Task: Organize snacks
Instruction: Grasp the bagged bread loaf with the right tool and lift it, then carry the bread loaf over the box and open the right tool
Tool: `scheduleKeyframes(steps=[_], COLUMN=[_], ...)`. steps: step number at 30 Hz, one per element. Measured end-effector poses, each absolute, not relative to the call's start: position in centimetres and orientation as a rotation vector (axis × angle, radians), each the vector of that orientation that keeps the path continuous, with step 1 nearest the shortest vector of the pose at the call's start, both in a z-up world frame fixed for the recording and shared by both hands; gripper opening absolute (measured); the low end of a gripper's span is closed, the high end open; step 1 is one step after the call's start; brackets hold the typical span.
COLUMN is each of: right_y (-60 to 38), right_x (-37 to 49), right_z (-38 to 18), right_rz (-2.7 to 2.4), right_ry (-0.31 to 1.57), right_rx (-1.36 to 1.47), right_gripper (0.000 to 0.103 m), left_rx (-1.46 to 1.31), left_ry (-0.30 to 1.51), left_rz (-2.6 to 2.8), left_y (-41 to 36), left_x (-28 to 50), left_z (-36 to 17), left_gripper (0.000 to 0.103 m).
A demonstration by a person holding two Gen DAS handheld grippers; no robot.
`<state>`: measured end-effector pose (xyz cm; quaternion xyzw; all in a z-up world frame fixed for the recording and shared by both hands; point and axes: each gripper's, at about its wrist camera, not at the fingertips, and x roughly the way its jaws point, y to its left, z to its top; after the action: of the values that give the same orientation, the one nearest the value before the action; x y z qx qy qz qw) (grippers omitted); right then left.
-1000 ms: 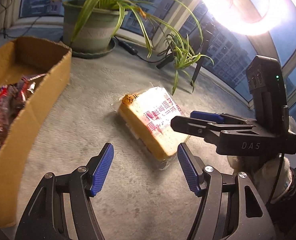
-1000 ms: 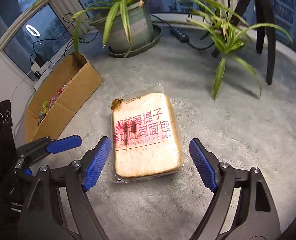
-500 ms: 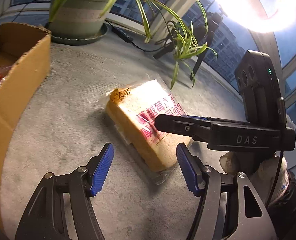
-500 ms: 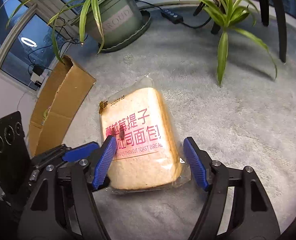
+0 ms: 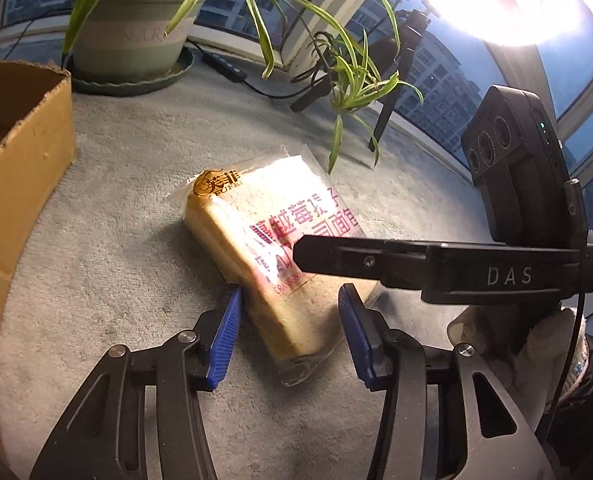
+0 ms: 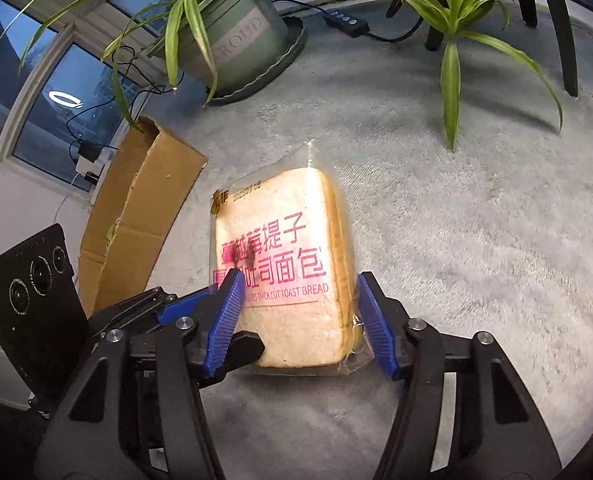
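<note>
The left tool (image 5: 288,332) points steeply down, its blue pads (image 5: 226,340) standing at either side of the near end of the bread packet (image 5: 272,240); its jaws have just been closing, and whether the pads press yet cannot be told. The right tool (image 6: 300,320) tilts down beside it, jaws also just closing, pads (image 6: 224,320) close against the packet's flanks. A white-gloved hand (image 5: 536,344) grips the right tool's handle, to the right of the left tool
</note>
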<state>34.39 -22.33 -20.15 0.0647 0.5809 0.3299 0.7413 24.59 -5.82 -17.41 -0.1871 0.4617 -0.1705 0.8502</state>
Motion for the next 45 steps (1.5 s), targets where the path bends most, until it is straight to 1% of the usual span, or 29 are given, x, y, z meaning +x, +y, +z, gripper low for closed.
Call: scheduleKeyframes(steps=[13, 19, 33, 45], right_y=[-21.5, -19.9, -11.9, -4.1], right_x=[31.4, 29.7, 27.4, 26.5], right_z=[-17.7, -15.4, -10.6, -10.2], right_rz=[0.741, 0.763, 0.812, 0.84], right_ry=[1.231, 1.193, 1.1, 1.068], right_rx=[0.19, 0.173, 0.114, 0.085], right_gripper=[0.059, 0.059, 0.059, 0.059], left_rx=[-0.315, -0.308, -0.283, -0.216], left_ry=[0.908, 0.866, 0.766, 0.759], left_rz=[-0.363, -0.355, -0.296, -0.212], left_y=[-5.2, -3.8, 2.5, 8.3], left_x=[21.3, 19.8, 16.6, 16.1], left_z=[-14.7, -12.9, -8.7, -8.1], left_gripper=[0.047, 0.047, 0.047, 0.047])
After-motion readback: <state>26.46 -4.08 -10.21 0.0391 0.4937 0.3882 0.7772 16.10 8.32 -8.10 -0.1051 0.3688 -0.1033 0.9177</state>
